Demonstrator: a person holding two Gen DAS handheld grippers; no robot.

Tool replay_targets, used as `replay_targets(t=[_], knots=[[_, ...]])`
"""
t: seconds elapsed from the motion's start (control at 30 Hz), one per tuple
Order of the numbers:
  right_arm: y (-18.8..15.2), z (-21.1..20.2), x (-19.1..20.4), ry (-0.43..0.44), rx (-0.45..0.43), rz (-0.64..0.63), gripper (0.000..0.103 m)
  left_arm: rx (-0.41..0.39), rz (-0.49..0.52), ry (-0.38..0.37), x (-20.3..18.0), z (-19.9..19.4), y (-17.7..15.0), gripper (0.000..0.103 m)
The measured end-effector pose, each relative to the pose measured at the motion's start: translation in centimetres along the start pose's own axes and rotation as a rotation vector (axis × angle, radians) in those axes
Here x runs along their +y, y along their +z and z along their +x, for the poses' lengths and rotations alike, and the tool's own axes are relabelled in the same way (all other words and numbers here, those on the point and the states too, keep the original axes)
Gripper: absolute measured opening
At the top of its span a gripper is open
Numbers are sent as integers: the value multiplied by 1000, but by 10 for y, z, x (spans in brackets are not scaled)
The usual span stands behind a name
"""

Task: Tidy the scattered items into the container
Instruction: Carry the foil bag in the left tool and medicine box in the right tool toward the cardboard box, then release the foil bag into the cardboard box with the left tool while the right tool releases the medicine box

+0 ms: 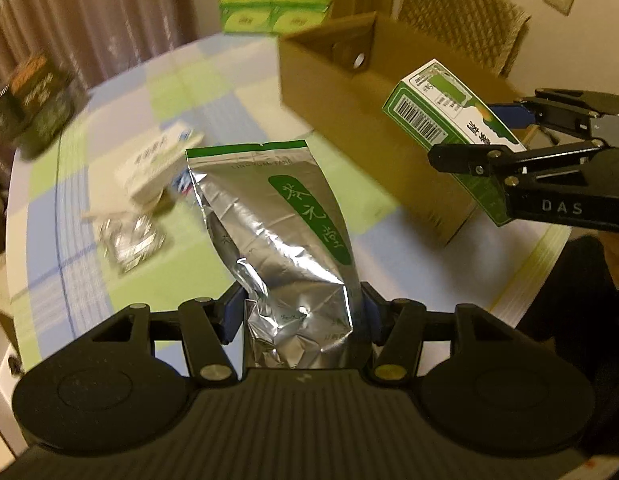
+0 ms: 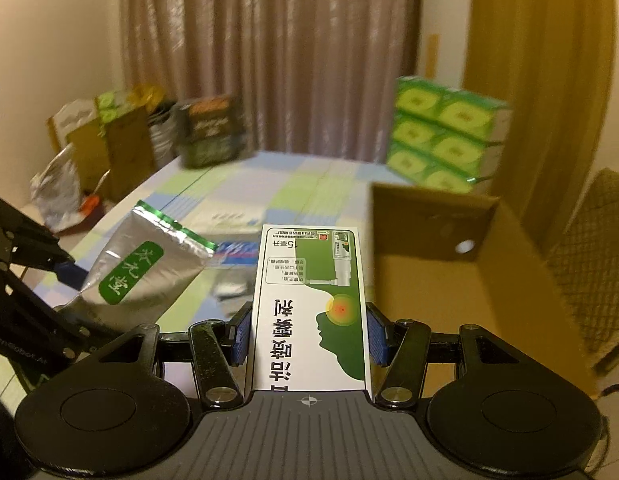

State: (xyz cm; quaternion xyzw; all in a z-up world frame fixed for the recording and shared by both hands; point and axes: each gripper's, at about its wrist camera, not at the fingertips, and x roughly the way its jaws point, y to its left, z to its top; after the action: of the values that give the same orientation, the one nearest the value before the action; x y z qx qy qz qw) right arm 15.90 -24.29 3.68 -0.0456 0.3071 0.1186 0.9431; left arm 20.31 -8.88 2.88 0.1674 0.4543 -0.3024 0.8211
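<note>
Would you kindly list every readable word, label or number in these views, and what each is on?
"DAS": right gripper body.
"LING YUAN TANG", faint: silver pouch top.
"15毫升", upside down: green-and-white box.
Pouch's green brush label, box's smaller print, barcode digits, other packages on the table: too blurred or small.

My right gripper point(image 2: 308, 334) holds a green and white box point(image 2: 309, 308) between its blue pads point(image 2: 376, 334), near the open cardboard box point(image 2: 437, 280).
</note>
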Motion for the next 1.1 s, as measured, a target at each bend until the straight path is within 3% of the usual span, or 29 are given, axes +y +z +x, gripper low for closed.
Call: replay_targets(t=[0.3, 0.67, 0.83, 1.1], knots=[[20, -12, -77, -119, -24, 55, 53, -73, 30, -109, -51, 8, 78, 53], [20, -2, -150, -180, -8, 111, 53, -100, -8, -219, -88, 52, 163, 53], [16, 11, -171, -183, 13, 140, 53, -87, -68, -241, -92, 79, 182, 53], [9, 32, -182, -183, 36, 163, 53, -51, -139, -248, -90, 116, 186, 53]])
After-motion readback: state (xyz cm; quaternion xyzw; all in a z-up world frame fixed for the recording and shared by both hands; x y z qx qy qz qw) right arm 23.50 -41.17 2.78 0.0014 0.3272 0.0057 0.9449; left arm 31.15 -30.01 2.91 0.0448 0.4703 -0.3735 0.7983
